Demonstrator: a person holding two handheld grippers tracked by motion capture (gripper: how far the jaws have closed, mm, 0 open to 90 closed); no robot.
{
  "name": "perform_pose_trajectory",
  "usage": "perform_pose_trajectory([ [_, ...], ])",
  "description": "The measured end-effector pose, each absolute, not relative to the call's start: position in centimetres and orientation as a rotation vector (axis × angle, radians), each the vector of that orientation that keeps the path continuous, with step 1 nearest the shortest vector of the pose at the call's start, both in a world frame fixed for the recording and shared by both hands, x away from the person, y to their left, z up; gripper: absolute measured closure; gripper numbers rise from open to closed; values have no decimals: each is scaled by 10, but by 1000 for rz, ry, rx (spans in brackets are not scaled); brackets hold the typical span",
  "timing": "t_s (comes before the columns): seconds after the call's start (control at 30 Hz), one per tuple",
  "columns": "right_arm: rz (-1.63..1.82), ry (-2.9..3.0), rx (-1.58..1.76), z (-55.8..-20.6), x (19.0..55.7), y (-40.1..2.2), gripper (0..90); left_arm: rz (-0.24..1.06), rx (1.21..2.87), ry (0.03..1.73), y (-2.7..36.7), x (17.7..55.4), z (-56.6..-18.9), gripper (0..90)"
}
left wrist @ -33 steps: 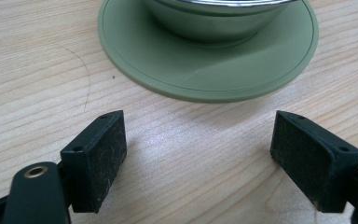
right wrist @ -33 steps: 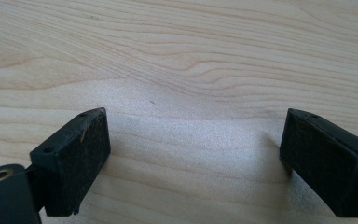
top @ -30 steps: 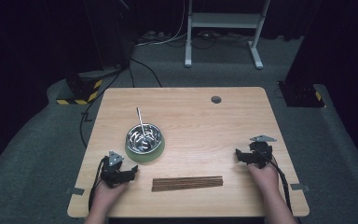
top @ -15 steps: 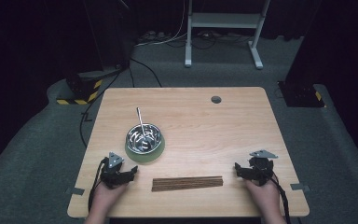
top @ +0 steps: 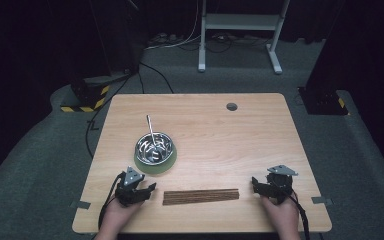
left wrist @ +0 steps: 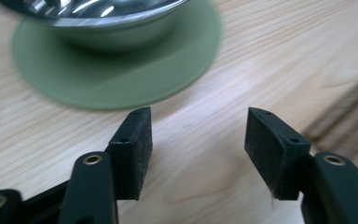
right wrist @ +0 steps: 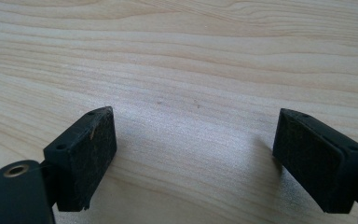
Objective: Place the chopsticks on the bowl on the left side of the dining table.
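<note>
Light wood table [top: 240,135], pale grain running left-right, w/ a small round grey hole cover [top: 231,106] near the far edge. Metal brackets at both near corners. Floor around it is grey carpet; the room behind is dark — black curtains, a white metal stand [top: 240,30] at the back, cables on the floor, a black box w/ yellow-black hazard stripes [top: 86,95] off the table's far-left corner.

On the table: steel bowl [top: 154,147] w/ a thin metal rod leaning in it, sitting on a green round mat [top: 155,165], left of centre. A bundle of dark brown sticks [top: 201,196] lies flat near the front edge, btwn the two tools.

Left gripper [top: 142,190] rests low just left of the sticks, jaws apart, nothing in them; mat just ahead in its own view. Right gripper [top: 260,186] near the sticks' right end, not touching — jaws wide apart over bare wood, empty.
</note>
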State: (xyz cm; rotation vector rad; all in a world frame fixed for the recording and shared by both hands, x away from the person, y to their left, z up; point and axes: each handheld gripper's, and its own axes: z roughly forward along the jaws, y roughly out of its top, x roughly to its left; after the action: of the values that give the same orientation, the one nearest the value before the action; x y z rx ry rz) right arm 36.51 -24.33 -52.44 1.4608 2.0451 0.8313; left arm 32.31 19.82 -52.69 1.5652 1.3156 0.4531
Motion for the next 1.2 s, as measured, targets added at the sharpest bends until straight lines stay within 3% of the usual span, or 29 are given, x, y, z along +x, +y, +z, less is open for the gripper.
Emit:
perform_pose_trajectory([
  [0.4,832,2039,1466,-524,365,-243,136,347,1627,1174,162,313,-524,500],
  [1.0,844,2043,1479,-524,365,-244,142,407,1703,1159,154,323,-534,559],
  [1.2,848,2047,1477,-524,365,-244,142,375,1670,1150,152,327,-535,572],
])
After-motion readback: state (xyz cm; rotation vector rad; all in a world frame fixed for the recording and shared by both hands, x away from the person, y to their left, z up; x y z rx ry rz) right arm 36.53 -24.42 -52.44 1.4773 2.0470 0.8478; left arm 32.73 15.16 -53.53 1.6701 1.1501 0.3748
